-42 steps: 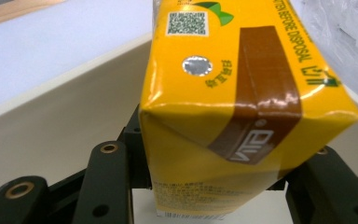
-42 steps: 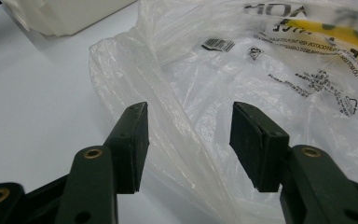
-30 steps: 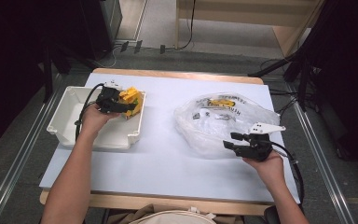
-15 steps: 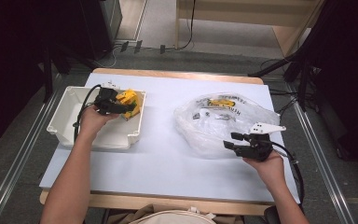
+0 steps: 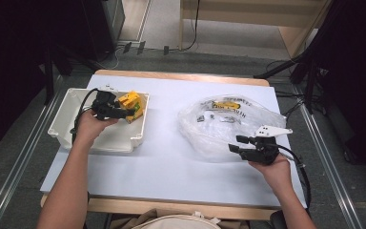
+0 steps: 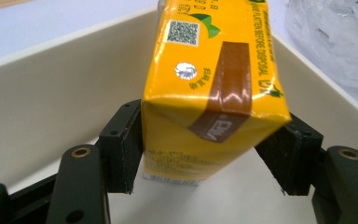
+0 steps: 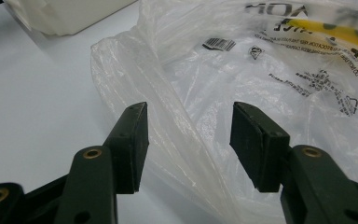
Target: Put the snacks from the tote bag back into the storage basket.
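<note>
1. Looking down from the high view, the left gripper sat over the white bin at the left of the table, with the yellow drink carton at its tip, against the bin's far right corner. A second before, the carton lay at about the same spot, so the hand had barely shifted while its jaws had just been opening. The right gripper hovered at the near edge of the clear plastic bag on the right, in the same place as earlier.

2. Riding along in the left gripper view, the carton stood between the spread jaws inside the bin. The right pad stood clear of it; the left pad sat just beside or barely touching. I judged this a release: the carton was delivered, and the hand could withdraw.

3. Switching to the right gripper view, the jaws stood wide apart and pinched nothing, with a fold of the bag lying between them. More yellow packaging showed through the bag, so another fetch probably remained.
</note>
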Tool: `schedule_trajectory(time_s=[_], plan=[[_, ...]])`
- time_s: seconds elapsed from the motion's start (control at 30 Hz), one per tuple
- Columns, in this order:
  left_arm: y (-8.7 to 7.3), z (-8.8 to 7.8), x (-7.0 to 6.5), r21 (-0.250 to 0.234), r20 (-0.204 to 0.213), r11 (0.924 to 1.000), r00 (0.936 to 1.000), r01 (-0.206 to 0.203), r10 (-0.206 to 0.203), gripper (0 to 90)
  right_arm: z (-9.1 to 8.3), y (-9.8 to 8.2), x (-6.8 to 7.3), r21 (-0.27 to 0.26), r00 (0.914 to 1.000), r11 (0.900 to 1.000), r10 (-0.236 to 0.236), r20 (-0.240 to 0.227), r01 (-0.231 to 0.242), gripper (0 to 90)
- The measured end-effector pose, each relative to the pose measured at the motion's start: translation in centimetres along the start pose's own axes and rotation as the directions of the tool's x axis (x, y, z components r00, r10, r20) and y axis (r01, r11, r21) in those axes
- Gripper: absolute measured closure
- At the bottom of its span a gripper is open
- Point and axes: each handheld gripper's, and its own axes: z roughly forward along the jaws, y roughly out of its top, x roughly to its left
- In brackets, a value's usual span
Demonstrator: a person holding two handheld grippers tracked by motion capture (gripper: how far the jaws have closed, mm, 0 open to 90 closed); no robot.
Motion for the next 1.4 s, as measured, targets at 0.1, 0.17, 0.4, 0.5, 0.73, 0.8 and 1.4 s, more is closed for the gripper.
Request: schedule_trajectory(time_s=[0.1,0.17,0.4,0.5,0.73,0.8,1.4], plan=[[-0.3,-0.4,-0.1,0.000,-0.013,0.9999,0.9998,0.014,-0.014,36.1,0.0,0.0,0.0,0.000,1.0000,1.000,-0.001,0.001,0.001,48.1],[-0.5,-0.9,-0.2,0.002,-0.022,0.9999,0.9996,0.017,-0.017,36.5,0.0,0.0,0.0,0.001,1.0000,1.000,0.000,0.000,0.000,48.1],[-1.5,-2.1,-0.5,0.001,-0.039,0.9996,0.9989,0.028,-0.028,37.2,0.0,0.0,0.0,0.003,1.0000,1.000,-0.002,0.000,0.002,48.1],[-1.7,-2.4,-0.8,0.005,-0.034,0.9998,0.9992,0.020,-0.020,37.9,0.0,0.0,0.0,0.002,1.0000,1.000,-0.003,0.000,0.003,48.1],[-1.8,-2.7,-1.7,0.017,-0.022,0.9998,0.9997,0.011,-0.010,40.0,0.0,0.0,0.0,0.000,1.0000,1.000,-0.001,0.000,0.001,48.2],[-1.9,-3.0,-2.1,0.022,-0.015,0.9998,0.9999,0.001,0.000,41.8,0.0,0.0,0.0,0.000,1.0000,1.000,-0.001,0.000,0.001,48.1],[-1.2,-1.9,-4.2,0.013,0.062,0.9998,0.9980,-0.013,0.013,90.0,0.1,0.0,0.1,0.004,0.9999,1.000,-0.010,0.002,0.010,48.3]])
